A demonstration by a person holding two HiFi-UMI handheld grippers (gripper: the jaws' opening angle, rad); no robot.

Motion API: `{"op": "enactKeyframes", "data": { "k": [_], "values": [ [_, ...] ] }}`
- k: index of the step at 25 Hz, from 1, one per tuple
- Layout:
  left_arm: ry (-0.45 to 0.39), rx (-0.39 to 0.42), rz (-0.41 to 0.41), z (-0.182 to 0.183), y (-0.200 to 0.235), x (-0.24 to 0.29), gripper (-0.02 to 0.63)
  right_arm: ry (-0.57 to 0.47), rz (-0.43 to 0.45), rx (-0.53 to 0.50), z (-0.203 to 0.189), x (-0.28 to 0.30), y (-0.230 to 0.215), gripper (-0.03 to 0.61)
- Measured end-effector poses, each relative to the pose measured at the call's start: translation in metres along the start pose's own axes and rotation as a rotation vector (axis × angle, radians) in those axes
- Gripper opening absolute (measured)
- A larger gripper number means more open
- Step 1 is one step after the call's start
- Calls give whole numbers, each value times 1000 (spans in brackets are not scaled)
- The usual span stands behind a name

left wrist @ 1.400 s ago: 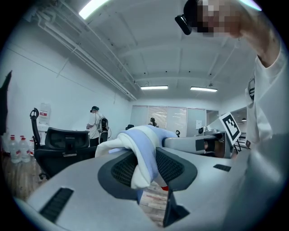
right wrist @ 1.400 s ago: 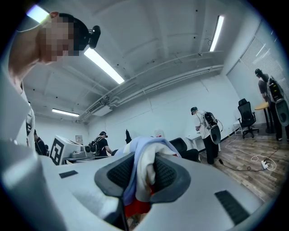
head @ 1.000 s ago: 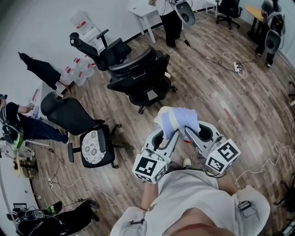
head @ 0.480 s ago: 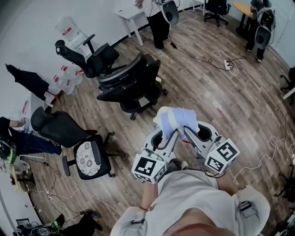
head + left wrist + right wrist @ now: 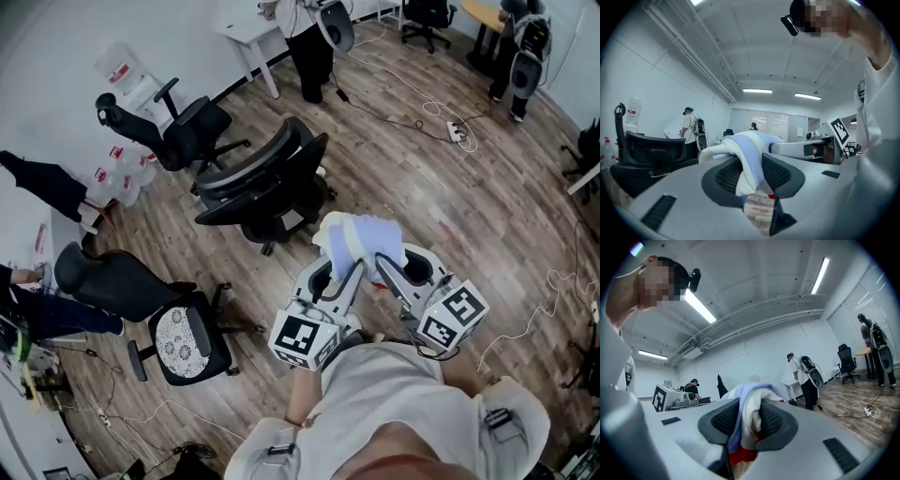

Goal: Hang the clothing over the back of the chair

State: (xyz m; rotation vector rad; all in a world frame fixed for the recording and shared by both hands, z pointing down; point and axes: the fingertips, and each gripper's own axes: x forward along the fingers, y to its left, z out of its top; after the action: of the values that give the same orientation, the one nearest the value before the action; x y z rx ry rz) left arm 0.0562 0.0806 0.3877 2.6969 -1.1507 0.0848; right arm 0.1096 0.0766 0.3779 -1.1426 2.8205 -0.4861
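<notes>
A bunched white and pale-blue piece of clothing (image 5: pixel 359 239) hangs between both grippers in front of my chest. My left gripper (image 5: pixel 339 272) is shut on its left part, the cloth (image 5: pixel 747 161) pinched between the black pads. On its right part my right gripper (image 5: pixel 382 264) is shut too, with cloth (image 5: pixel 749 420) and a red bit squeezed in the jaws. A black office chair (image 5: pixel 265 183) stands just ahead and to the left, its curved back toward me. The clothing is held apart from the chair, short of its back.
Another black chair (image 5: pixel 167 131) stands farther left, and a chair with a patterned seat (image 5: pixel 183 339) is at my near left. People stand by a white desk (image 5: pixel 246 33) at the far end. Cables and a power strip (image 5: pixel 457 132) lie on the wooden floor.
The chairs have slid down and left in the head view as I moved forward across the floor. Both grippers keep the same hold on the clothing.
</notes>
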Motion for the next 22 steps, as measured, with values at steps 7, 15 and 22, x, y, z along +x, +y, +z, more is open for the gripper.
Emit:
{"op": "enactKeyframes", "data": {
  "k": [7, 15, 22],
  "values": [
    [1, -13, -34, 1, 29, 1, 140, 1, -34, 2, -1, 28, 0, 107],
    [-4, -35, -58, 0, 48, 4, 140, 13, -61, 3, -3, 44, -2, 109],
    [-1, -54, -54, -8, 59, 11, 140, 39, -61, 12, -11, 54, -9, 109]
  ]
}}
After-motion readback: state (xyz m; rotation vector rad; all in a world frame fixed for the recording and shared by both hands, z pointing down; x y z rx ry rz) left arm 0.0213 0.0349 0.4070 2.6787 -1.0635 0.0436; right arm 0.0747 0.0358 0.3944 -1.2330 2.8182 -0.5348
